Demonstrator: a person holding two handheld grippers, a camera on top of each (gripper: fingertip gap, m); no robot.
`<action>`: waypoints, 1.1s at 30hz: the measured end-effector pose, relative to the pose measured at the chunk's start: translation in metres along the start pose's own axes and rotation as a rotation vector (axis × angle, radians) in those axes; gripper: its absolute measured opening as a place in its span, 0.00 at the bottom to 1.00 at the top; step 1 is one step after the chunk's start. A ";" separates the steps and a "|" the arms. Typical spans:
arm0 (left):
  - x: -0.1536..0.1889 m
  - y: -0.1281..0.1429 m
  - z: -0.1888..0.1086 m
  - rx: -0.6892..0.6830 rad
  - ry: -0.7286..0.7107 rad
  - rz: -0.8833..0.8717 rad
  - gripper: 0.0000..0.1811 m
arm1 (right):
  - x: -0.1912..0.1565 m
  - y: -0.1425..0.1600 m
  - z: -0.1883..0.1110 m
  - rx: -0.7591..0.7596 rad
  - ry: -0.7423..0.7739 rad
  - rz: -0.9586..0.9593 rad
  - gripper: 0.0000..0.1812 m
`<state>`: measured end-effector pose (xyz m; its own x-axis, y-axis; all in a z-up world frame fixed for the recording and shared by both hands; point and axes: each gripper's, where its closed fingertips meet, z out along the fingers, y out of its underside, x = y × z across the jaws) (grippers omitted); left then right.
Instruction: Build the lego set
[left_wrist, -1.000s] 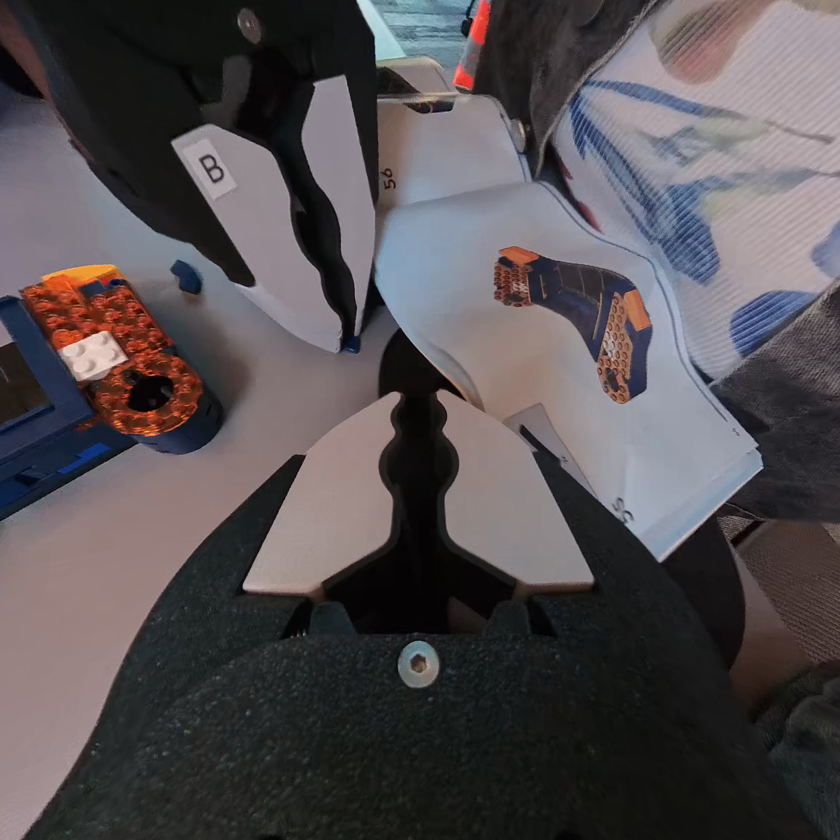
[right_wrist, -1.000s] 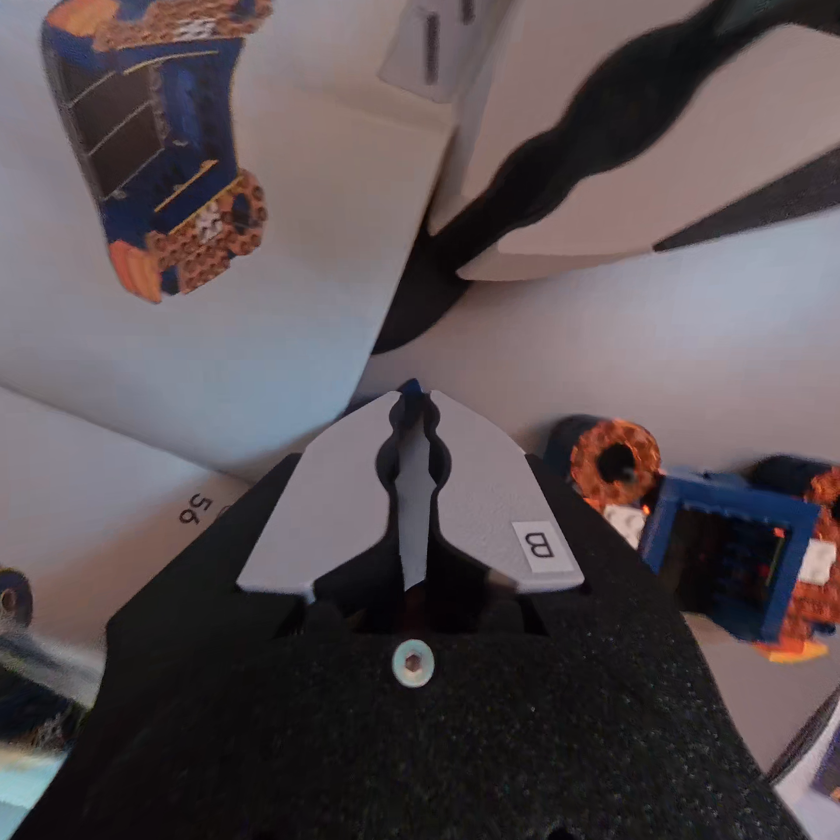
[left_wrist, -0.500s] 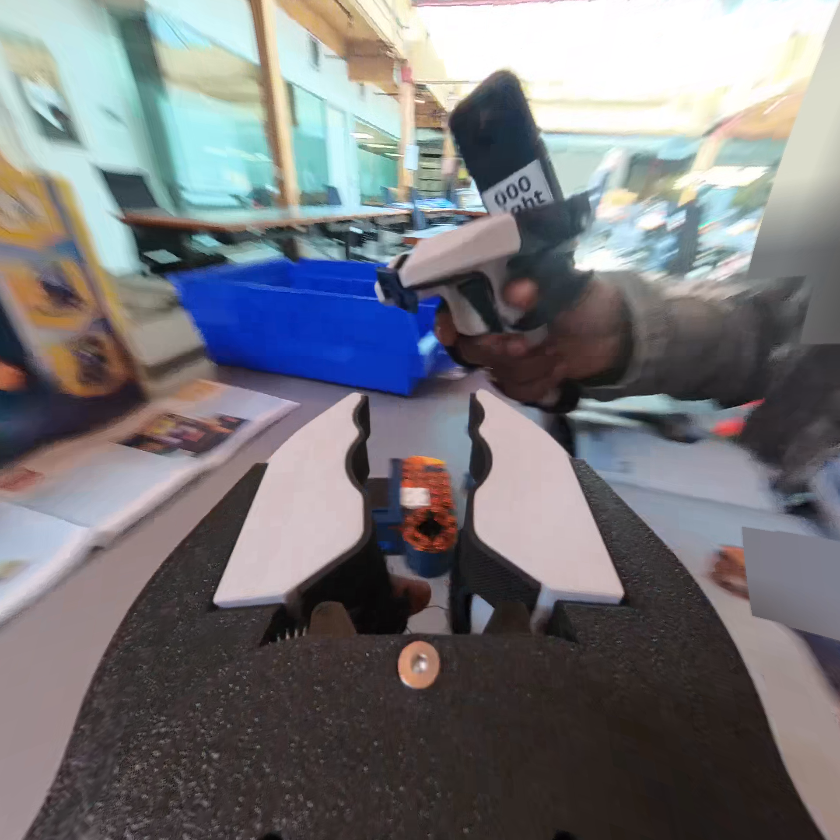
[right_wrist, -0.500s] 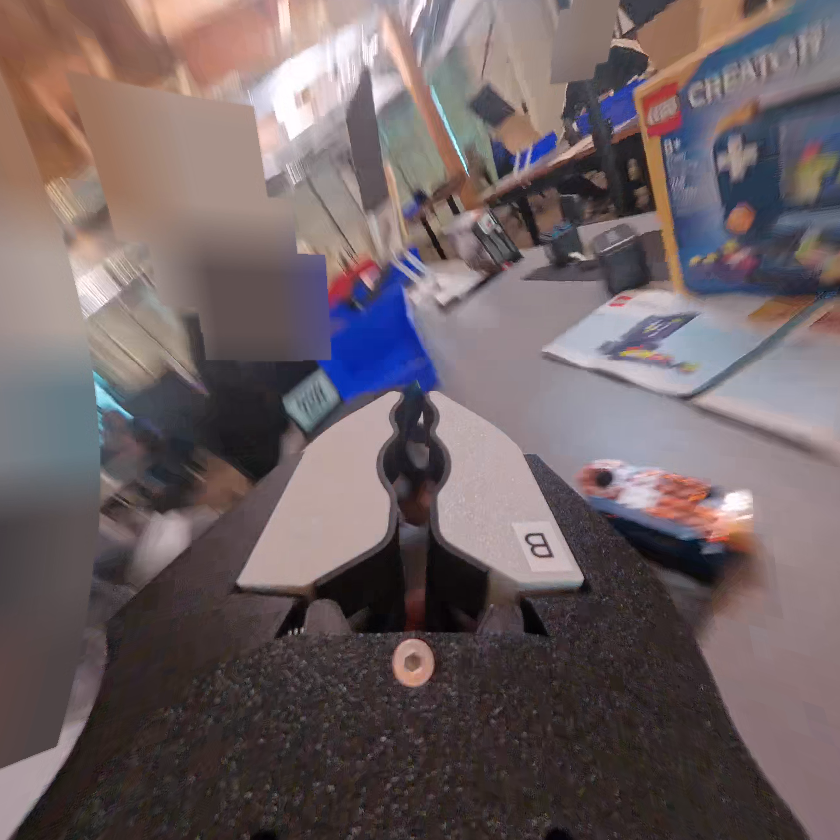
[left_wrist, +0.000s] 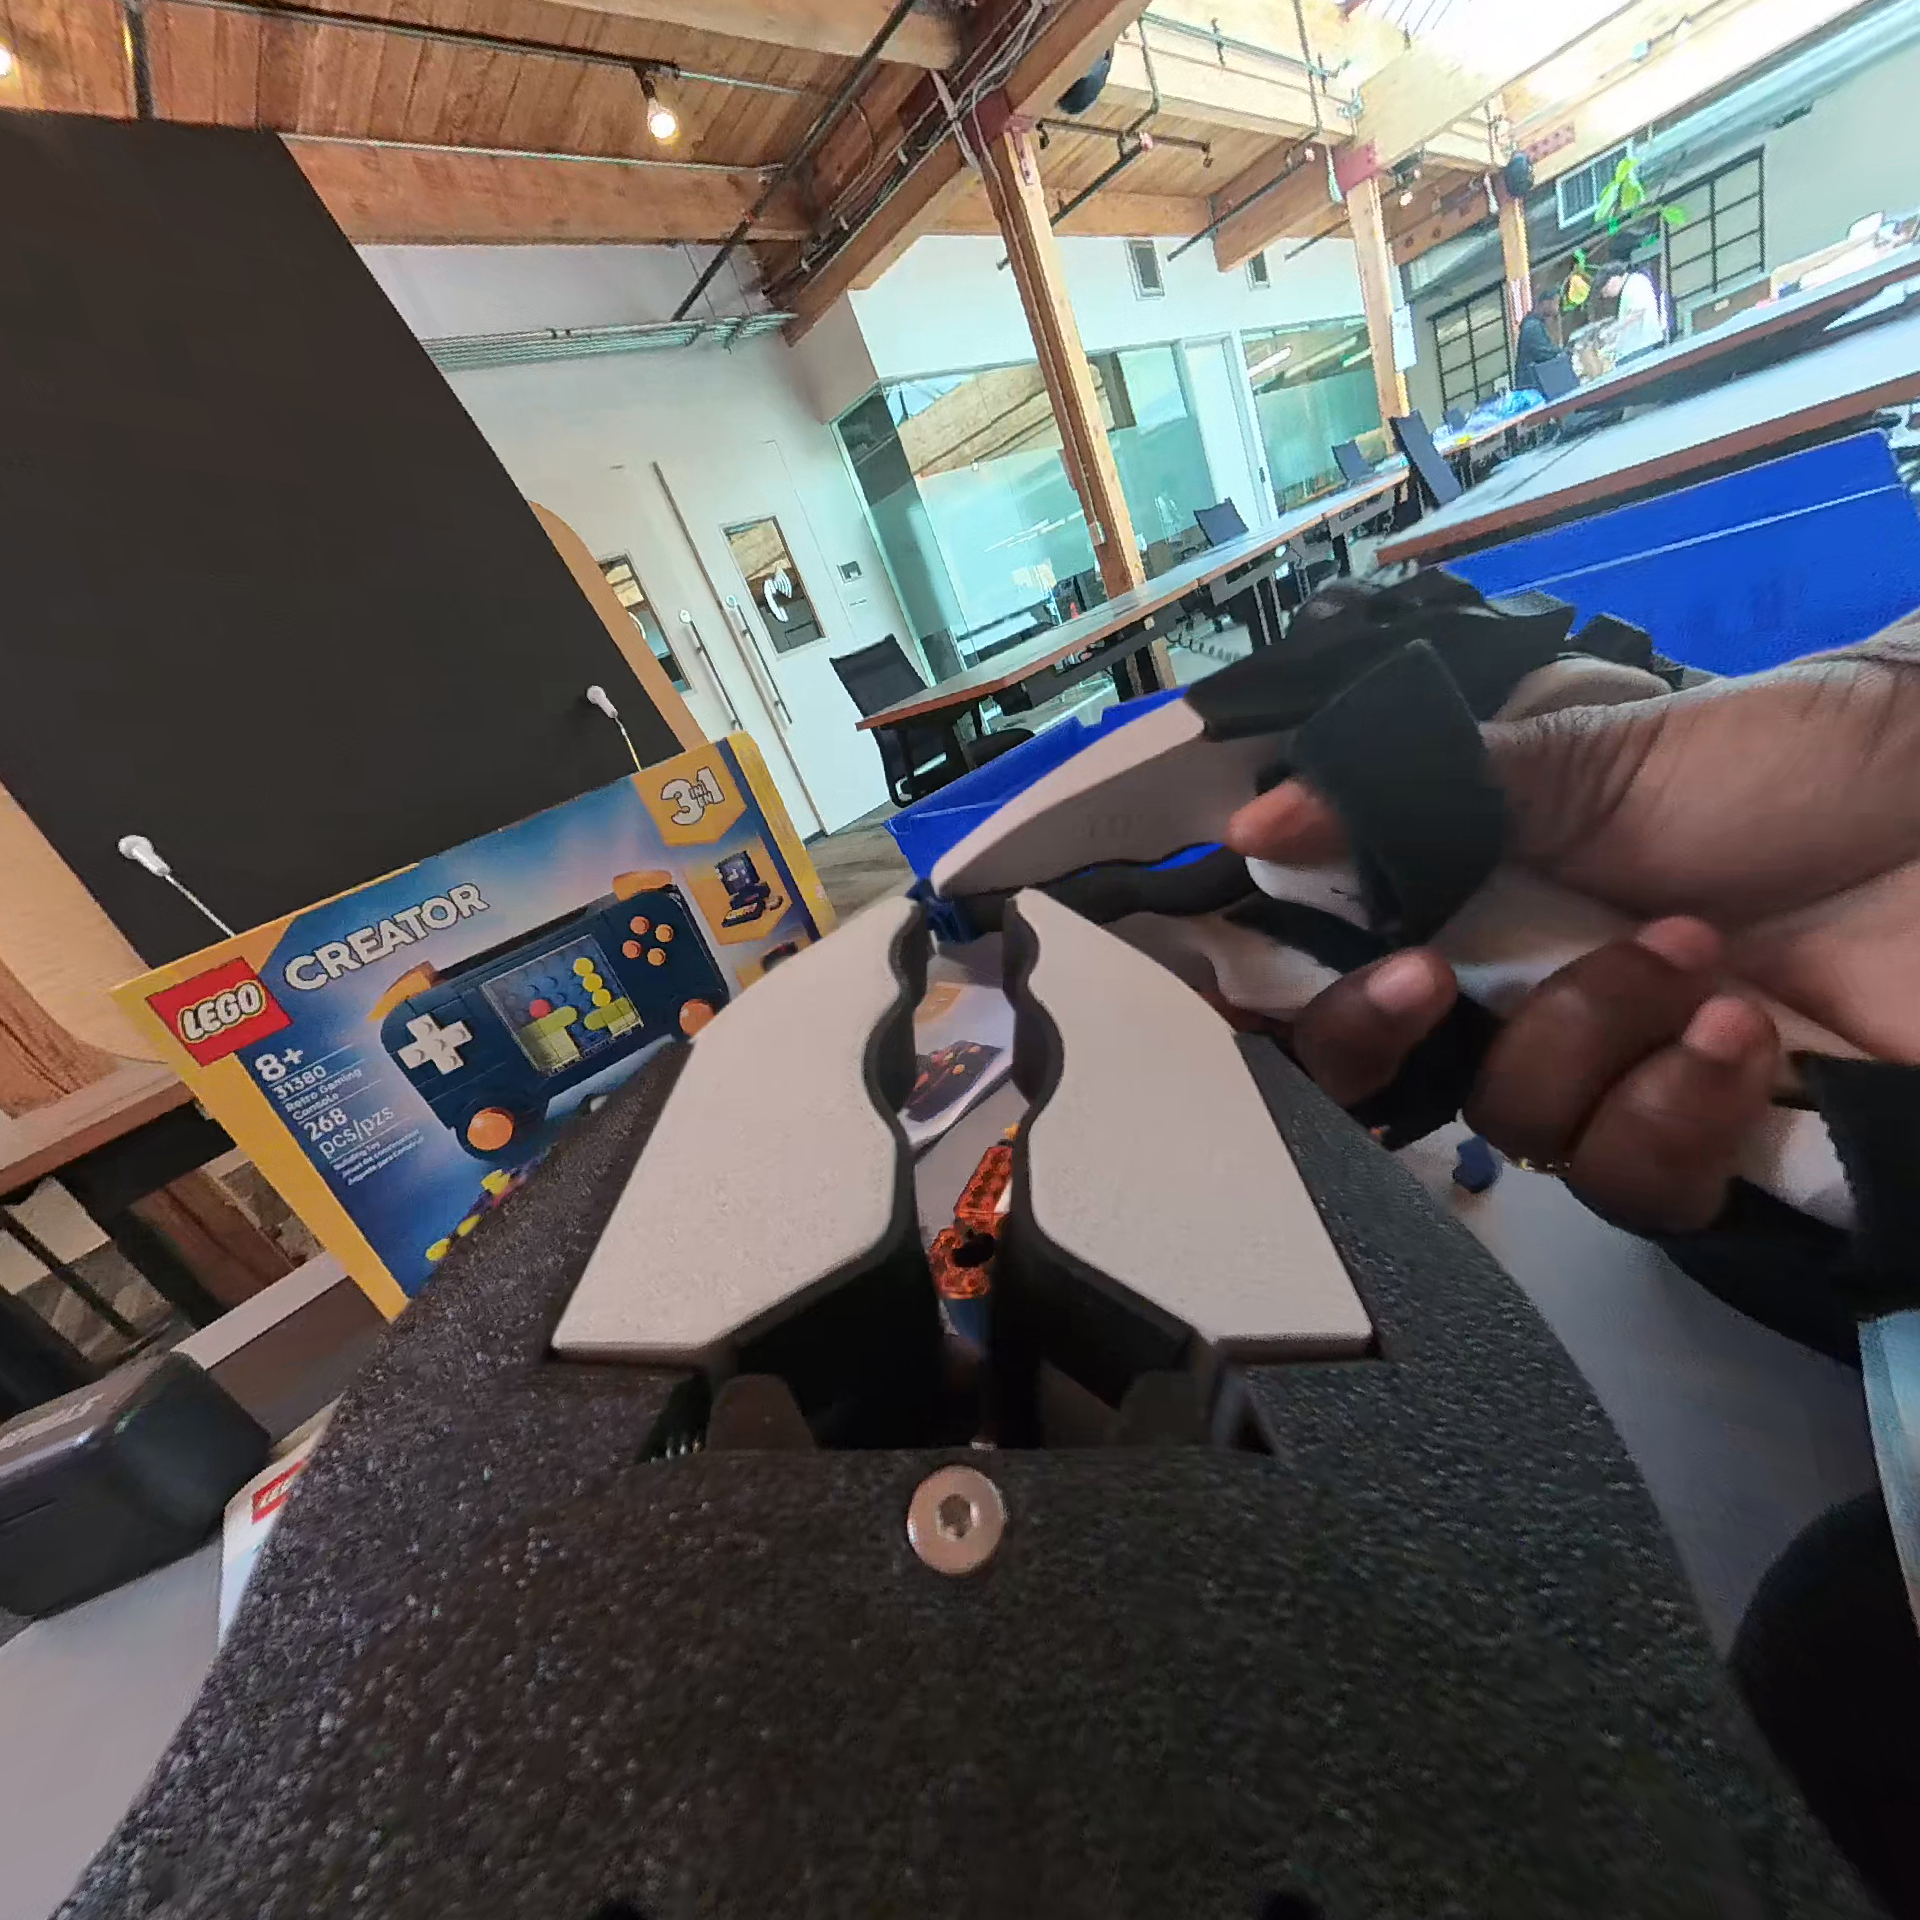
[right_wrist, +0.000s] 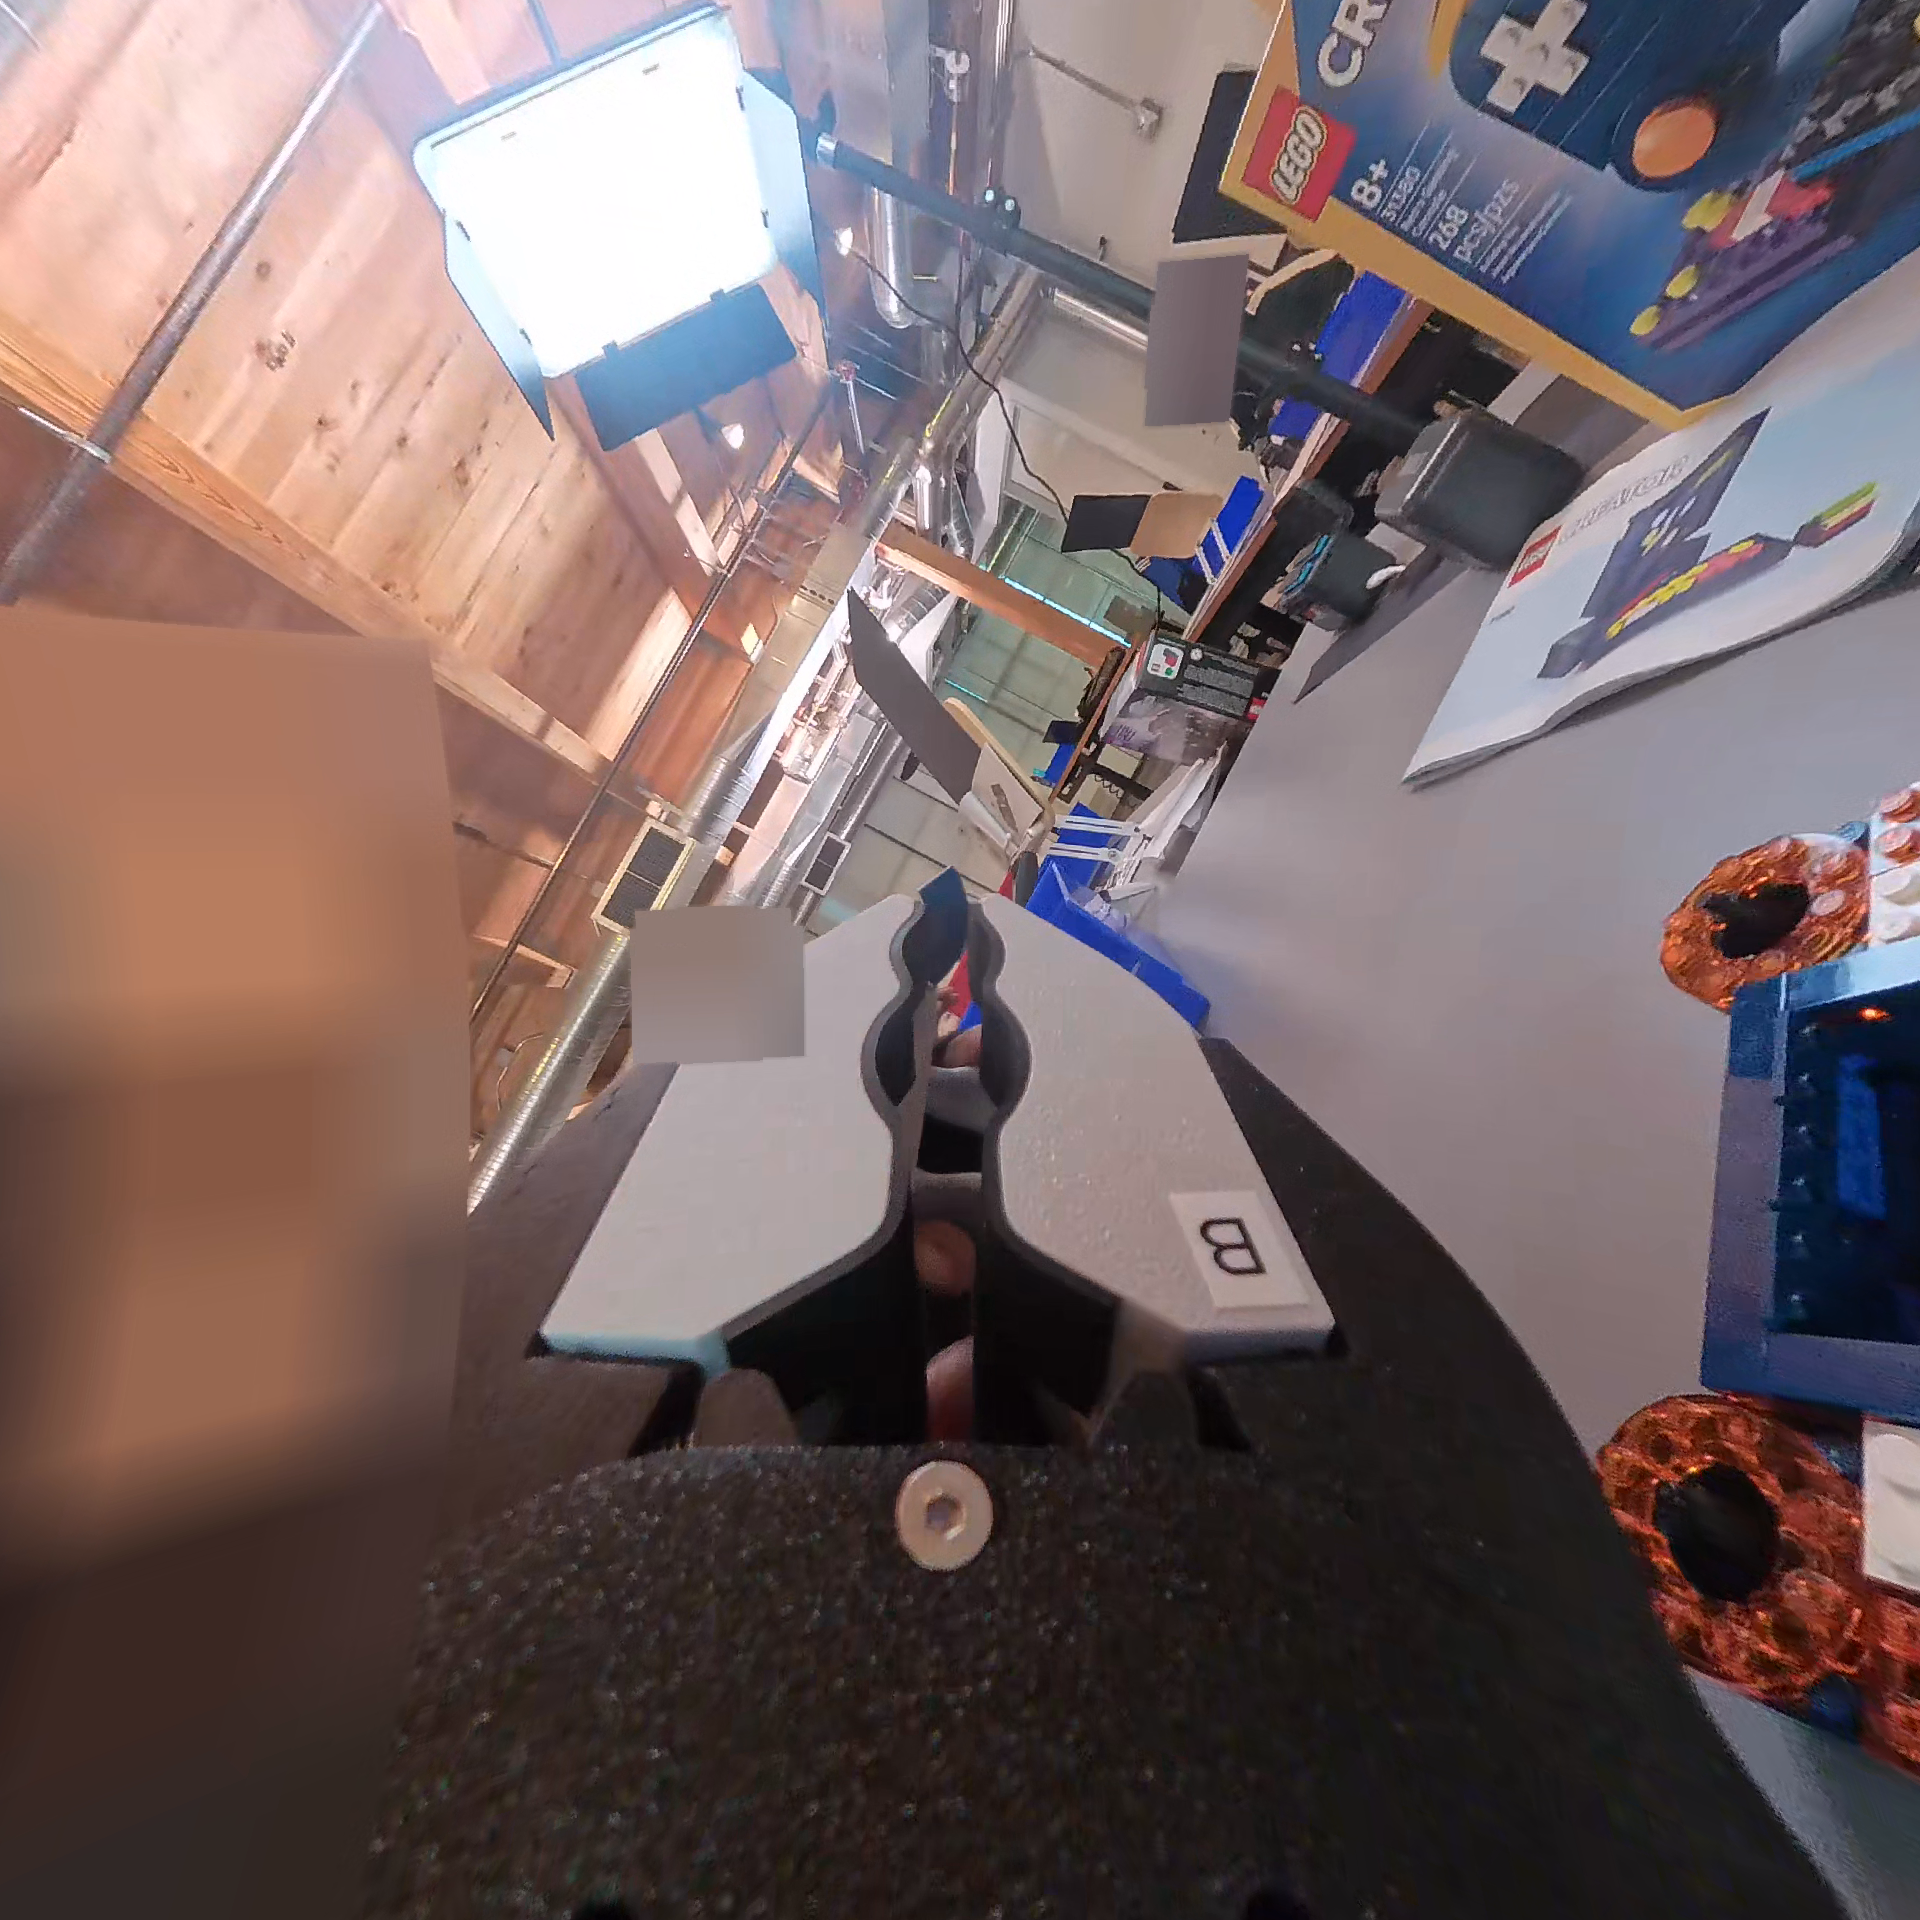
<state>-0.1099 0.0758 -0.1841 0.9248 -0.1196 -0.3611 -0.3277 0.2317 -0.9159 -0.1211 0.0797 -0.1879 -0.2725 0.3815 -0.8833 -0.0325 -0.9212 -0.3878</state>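
Observation:
The blue and orange lego model (right_wrist: 1829, 1195) lies on the grey table (right_wrist: 1455, 987), close on the right in the right wrist view. In the left wrist view a strip of the model (left_wrist: 971, 1236) shows through the gap, low between my left fingers. My left gripper (left_wrist: 963, 914) points level, its jaws a narrow gap apart, and nothing is visibly clamped. My right gripper (right_wrist: 943, 920) is shut on a small dark blue piece (right_wrist: 943, 935) at its tips. In the left wrist view the right gripper (left_wrist: 940, 899) comes in from the right, with the blue piece (left_wrist: 948, 923) just beyond my left fingertips.
The set's box (left_wrist: 447, 1029) stands at the back left. A closed booklet (right_wrist: 1714, 582) and an open one (left_wrist: 951, 1070) lie on the table. A blue bin (left_wrist: 1714, 561) is at the right, a black device (left_wrist: 114, 1475) at the left. A loose blue piece (left_wrist: 1475, 1174) lies under the hand (left_wrist: 1662, 935). The grippers are tip to tip, or close to it. The black device (left_wrist: 114, 1475) is about 35 cm from both grippers' fingertips. The right camera catches it too, in the right wrist view (right_wrist: 1436, 523).
Both grippers swung up from pointing down at the booklet to pointing level. The left opened wide, then narrowed. The right kept the blue piece and came up to the left fingertips.

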 end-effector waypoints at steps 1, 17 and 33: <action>-0.001 0.003 0.000 -0.019 -0.002 0.000 0.06 | 0.001 0.001 0.001 -0.002 0.000 0.005 0.03; 0.016 0.017 -0.006 -0.115 0.599 -1.350 0.01 | -0.001 0.009 -0.024 -0.852 -0.053 -2.048 0.13; 0.041 0.035 -0.003 -0.231 0.669 -1.354 0.02 | 0.034 0.023 -0.039 -1.085 -0.020 -1.906 0.04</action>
<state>-0.0842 0.0763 -0.2311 0.3113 -0.5259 0.7915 0.5853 -0.5501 -0.5957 -0.0936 0.0742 -0.2372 -0.5856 0.5164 0.6249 0.1995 0.8389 -0.5064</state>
